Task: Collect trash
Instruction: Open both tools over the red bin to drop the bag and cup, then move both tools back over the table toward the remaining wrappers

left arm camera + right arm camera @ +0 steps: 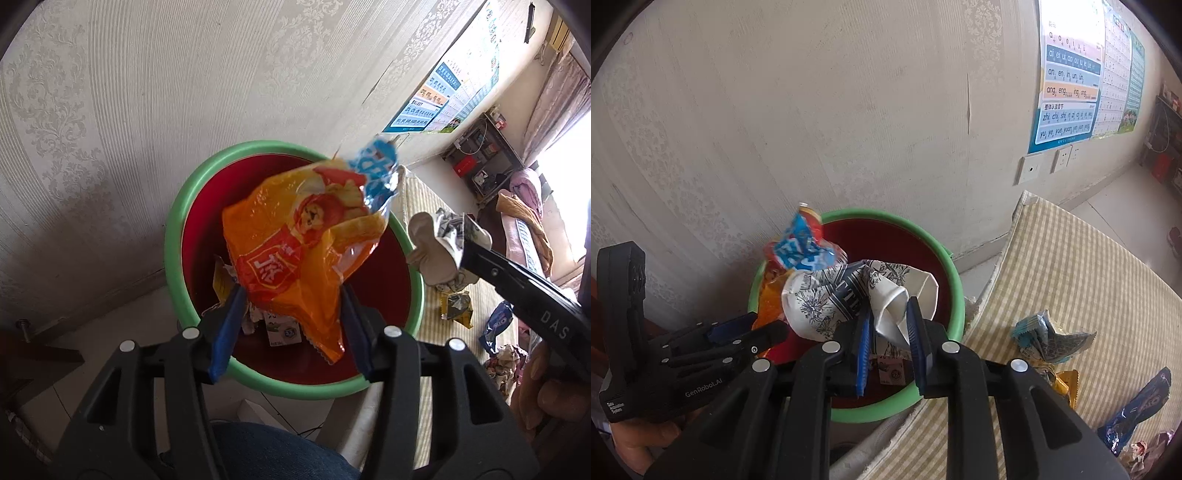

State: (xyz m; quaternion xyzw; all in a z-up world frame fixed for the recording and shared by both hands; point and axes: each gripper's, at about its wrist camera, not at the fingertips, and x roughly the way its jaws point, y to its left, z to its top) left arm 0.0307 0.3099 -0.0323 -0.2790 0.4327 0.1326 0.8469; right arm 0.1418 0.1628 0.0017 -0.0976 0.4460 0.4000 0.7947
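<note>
A red bin with a green rim [173, 229] [956, 295] stands against the wall, with a small carton [280, 328] and scraps inside. My left gripper [291, 295] is shut on an orange snack bag [295, 243] with a blue top, held over the bin's opening. In the right wrist view the left gripper [768, 325] enters from the left with that bag [798, 251]. My right gripper [889, 308] is shut on a crumpled white printed paper cup [827, 299] above the bin's near rim. The left wrist view shows the right gripper [467, 240] and cup [428, 243] just right of the bin.
A checked mat [1071, 266] lies right of the bin, with a blue-grey wrapper [1052, 339], a yellow one [1067, 384] and a dark blue one [1137, 406] on it. The wall carries a poster [1067, 92]. A denim-clad knee [277, 450] is below the left gripper.
</note>
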